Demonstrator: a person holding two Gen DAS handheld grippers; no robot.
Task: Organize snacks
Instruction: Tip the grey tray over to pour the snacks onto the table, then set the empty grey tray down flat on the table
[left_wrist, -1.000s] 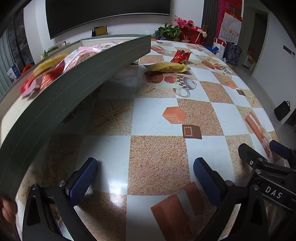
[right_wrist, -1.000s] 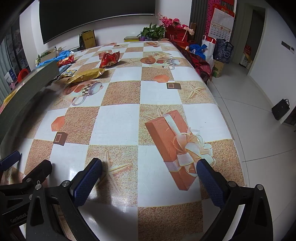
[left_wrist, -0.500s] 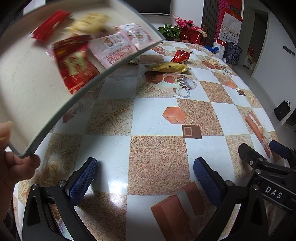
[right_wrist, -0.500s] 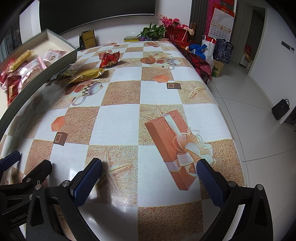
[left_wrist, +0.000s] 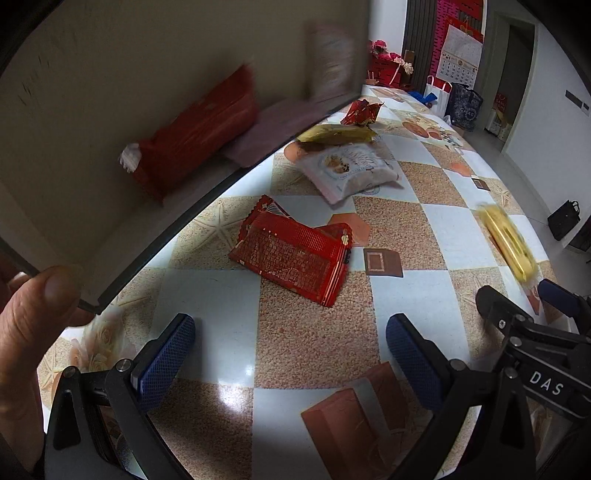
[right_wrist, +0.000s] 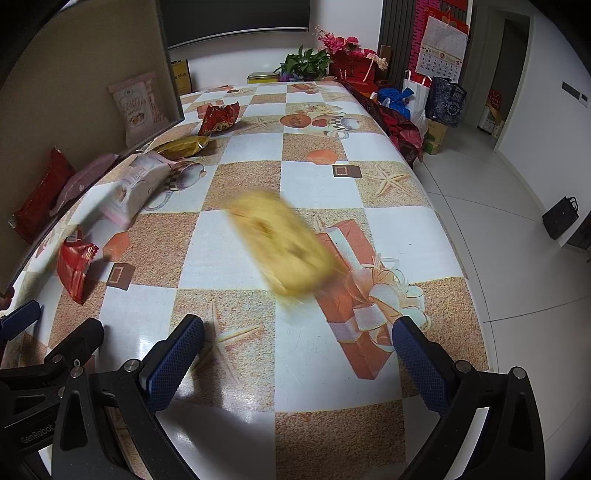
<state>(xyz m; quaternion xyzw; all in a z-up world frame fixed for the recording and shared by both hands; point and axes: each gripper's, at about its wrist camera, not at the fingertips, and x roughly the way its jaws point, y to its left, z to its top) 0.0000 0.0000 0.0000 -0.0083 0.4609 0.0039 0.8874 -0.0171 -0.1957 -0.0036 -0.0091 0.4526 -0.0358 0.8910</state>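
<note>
A hand tips a shallow box steeply over the table; a red packet and a pink packet cling inside it. On the checked tablecloth lie a red wrapper, a white bag and a gold bag. A blurred yellow snack is near the table's right side. The left gripper and right gripper both gape wide, holding nothing. Flowers and a calendar stand beyond.
</note>
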